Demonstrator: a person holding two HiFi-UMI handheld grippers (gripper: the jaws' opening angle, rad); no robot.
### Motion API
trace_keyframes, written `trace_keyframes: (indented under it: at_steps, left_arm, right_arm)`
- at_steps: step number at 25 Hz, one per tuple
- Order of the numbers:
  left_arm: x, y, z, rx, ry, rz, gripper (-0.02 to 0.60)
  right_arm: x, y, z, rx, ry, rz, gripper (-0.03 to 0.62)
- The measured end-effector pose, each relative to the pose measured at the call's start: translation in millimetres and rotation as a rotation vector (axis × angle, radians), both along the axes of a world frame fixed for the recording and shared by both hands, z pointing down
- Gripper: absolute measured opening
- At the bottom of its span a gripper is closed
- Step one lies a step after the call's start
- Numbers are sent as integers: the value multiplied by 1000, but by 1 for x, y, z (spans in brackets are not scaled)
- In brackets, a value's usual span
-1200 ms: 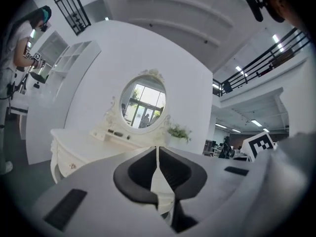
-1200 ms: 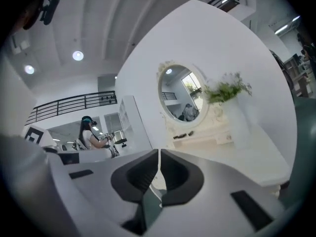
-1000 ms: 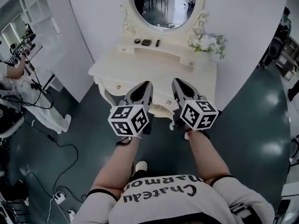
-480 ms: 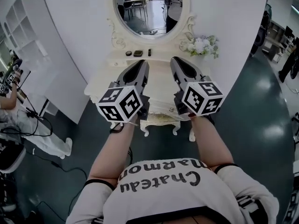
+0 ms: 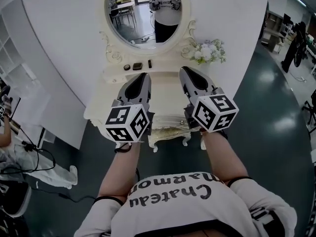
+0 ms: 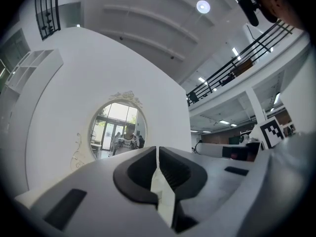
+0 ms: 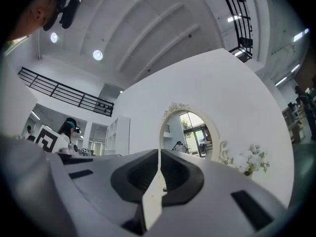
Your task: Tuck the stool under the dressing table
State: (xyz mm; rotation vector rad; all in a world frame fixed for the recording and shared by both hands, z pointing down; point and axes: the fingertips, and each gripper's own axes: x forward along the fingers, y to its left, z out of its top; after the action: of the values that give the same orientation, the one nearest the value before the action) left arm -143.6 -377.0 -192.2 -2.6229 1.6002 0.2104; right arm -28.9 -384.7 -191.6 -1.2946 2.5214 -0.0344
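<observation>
The cream dressing table [image 5: 165,98] stands against the white curved wall under an oval mirror [image 5: 143,14]. The cream stool [image 5: 170,135] shows only its ornate front edge and carved legs below the table's front; the rest is hidden under the table and behind my hands. Both grippers are raised side by side over the table top, pointing at the mirror. The left gripper [image 5: 142,78] is shut and holds nothing, and the right gripper [image 5: 186,73] likewise. In the gripper views the left gripper [image 6: 157,154] and right gripper [image 7: 159,157] have their jaws closed together, with only the mirror [image 7: 190,132] beyond them.
A white flower bouquet [image 5: 207,51] stands on the table's right end, and small dark items [image 5: 137,66] lie on its back shelf. A white shelf unit [image 5: 24,93] stands at the left. Cables [image 5: 29,157] and a person's legs are on the dark floor at left.
Both grippers have risen from in front of the table's front edge to above its top. The view has tilted up, and my reflection now shows in the mirror.
</observation>
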Motion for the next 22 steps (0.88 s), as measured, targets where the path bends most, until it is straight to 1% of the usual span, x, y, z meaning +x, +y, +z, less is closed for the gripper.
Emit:
trace_keyframes:
  at_steps: [4,7,12,16,20,22]
  left_arm:
    - [0,-7,10,-18,51,13,35]
    - [6,-12,16,-33,61,7,35]
    - [18,-18,22,-67,79,0,35]
    - [20,-18,22,-80,117,-21,35]
    - [21,-16,21,-70,84,-43,35]
    - [18,-15,22,-71,86,-56,35]
  right_arm:
    - [10,-1,13,-16,65,44,35]
    - [20,-5,16,-35,83,56,35]
    - [26,-14,20,-59,125,45,35]
    - [25,-17,23,-71,145,22,34]
    - [28,-18,23,-77,128,13,34]
    - [28,-18,25,-78,137,10,34]
